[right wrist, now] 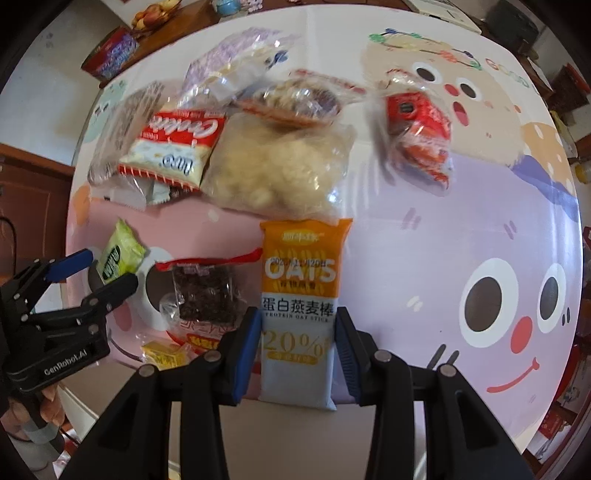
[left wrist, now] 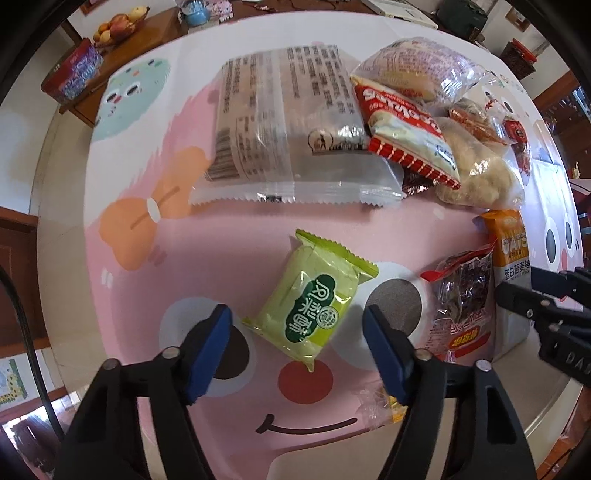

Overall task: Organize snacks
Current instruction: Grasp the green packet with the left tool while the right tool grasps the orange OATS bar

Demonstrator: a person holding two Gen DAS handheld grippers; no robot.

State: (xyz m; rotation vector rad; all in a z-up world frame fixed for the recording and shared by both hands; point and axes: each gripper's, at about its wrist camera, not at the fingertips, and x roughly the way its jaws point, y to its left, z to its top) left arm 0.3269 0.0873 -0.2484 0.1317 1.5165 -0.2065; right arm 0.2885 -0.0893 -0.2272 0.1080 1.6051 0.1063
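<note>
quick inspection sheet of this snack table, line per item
surface: round table under a cartoon-print cover
job's things: green packet lying alone; oat bar; dark snack pack; heap of bags behind
clutter: yellow wrapper near the edge
grippers: left gripper open, straddling the green packet; right gripper with pads against the oat bar's sides
cables: black cable at left
surroundings: fruit bowl and red tin on a wooden side table

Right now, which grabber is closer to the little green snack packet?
Left. The left gripper sits right over the green packet, one finger on each side, not pressing it. The right gripper is farther off, its fingers around the orange oat bar.
</note>
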